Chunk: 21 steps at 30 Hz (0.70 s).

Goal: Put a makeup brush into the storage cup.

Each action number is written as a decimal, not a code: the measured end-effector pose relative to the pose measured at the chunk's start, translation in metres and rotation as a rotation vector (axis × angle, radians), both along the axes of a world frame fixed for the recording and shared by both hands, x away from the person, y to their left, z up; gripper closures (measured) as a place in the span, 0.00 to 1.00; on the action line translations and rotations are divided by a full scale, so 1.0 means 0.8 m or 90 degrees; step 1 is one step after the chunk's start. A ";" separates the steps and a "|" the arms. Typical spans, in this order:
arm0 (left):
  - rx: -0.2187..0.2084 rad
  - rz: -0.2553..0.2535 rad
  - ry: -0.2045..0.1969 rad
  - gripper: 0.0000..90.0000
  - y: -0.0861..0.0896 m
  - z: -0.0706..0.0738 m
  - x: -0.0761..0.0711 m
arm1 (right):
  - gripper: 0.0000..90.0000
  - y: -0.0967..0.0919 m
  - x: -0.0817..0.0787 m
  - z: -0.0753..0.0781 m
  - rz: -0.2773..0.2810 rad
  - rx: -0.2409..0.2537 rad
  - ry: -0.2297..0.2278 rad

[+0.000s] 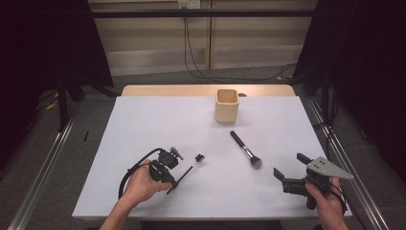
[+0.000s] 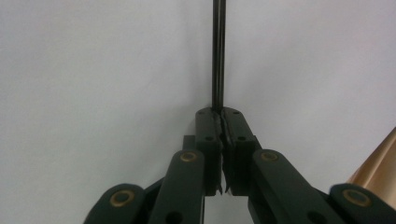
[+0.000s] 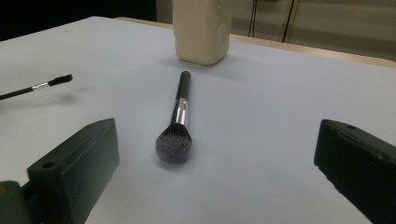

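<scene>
White sheet (image 1: 143,124) with much free room; the left gripper (image 1: 173,186) clamps a thin brush (image 1: 190,167) near the front edge.

The right gripper (image 1: 287,167) has its jaws wide apart, holding nothing, near the right edge. The right gripper view shows the thin brush's dark bristle tip lifted off the sheet; the left gripper view shows its black stem pinched. A powder brush (image 1: 246,150) lies between the grippers, a beige cup (image 1: 226,105) behind.

- I can read no text, label, brand, number or sign in any of my views.
- The pale wooden square holder (image 1: 226,105) carries no lettering that I can make out.
- The white plate on the far wall (image 1: 188,4) is too small to read.
</scene>
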<state>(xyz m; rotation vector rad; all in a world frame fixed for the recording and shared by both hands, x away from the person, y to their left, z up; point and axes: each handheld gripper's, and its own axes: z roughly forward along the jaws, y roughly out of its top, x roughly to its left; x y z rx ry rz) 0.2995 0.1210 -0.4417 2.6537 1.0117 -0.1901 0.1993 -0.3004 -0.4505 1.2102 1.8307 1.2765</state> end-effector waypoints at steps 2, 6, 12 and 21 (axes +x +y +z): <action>-0.005 0.004 -0.003 0.96 0.001 0.000 -0.001 | 0.00 0.000 0.000 0.000 0.001 0.001 0.001; -0.039 0.012 -0.022 0.96 0.007 0.006 -0.002 | 0.00 0.001 0.001 0.000 0.001 0.000 0.000; -0.102 0.029 -0.056 0.96 0.017 0.019 -0.002 | 0.00 0.000 0.000 0.000 0.005 -0.001 -0.003; -0.175 -0.013 -0.124 0.96 0.030 0.027 -0.005 | 0.00 0.002 -0.001 0.001 0.013 0.000 -0.009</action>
